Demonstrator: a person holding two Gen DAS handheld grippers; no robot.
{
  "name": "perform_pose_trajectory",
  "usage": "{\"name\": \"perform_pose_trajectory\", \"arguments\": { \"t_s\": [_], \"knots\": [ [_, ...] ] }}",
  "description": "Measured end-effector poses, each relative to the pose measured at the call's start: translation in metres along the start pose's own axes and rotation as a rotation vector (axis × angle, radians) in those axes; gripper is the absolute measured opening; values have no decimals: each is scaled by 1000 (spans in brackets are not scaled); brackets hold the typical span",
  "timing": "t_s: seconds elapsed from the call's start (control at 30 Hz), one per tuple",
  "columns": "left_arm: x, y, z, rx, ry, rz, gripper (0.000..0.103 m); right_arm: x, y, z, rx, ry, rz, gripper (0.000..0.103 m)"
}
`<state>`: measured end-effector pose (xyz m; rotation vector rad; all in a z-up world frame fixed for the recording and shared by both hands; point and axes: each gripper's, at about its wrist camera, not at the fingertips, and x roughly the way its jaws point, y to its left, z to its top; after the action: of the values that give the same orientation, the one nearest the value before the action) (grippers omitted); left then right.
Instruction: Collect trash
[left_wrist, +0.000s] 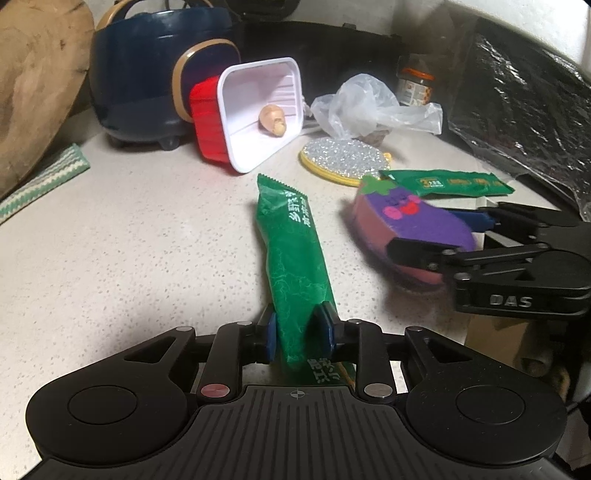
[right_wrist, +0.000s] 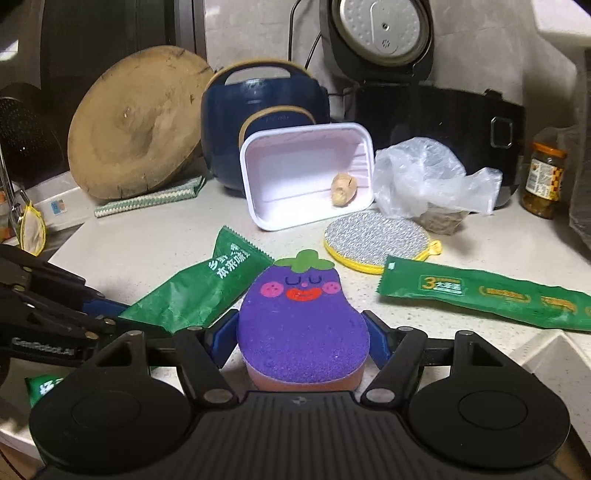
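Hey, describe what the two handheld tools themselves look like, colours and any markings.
Both are matte black plastic with linkage arms, silver pivot pins, ribbed bases and blue finger pads. The left tool has one red pin; the right tool carries white "DAS" lettering.

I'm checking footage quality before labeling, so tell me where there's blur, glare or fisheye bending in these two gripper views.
Left wrist view: the eggplant sponge and right gripper look smeared, the green wrapper sharper; edges curve, corners go black. Right wrist view: the sponge is crisp, the second green wrapper slightly soft toward the frame edge; the white tray looks bright, nearly washed out.
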<state>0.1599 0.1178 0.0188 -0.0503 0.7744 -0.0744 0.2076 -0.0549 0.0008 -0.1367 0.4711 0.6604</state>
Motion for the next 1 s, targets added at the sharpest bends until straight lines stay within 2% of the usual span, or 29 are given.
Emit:
{"name": "perform_pose_trajectory", "arguments": {
  "t_s": [0.13,0.33,0.53,0.67,0.83,0.9,1.0],
  "knots": [
    [1,-5,0,3,6,30,30,-12,2,-2,-30,-26,-27,70],
    [1,-5,0,2,6,30,30,-11,9,-10,-93,-3,-92,70],
    [0,-4,-1,15,7,19,30,-11,7,-14,-68,3,-80,71],
    [0,-6,-3,37,-6,19,30,-10,6,-14,-64,-8,-73,78],
    [-1,-7,-7,56,-31,19,30,-2,2,-12,-29,8,-63,79],
    [-2,-7,-8,59,-39,18,30,-1,2,-14,-21,22,-51,70],
    [-2,-8,-8,60,-44,21,30,-7,5,-16,-32,12,-42,69]
  ]
}}
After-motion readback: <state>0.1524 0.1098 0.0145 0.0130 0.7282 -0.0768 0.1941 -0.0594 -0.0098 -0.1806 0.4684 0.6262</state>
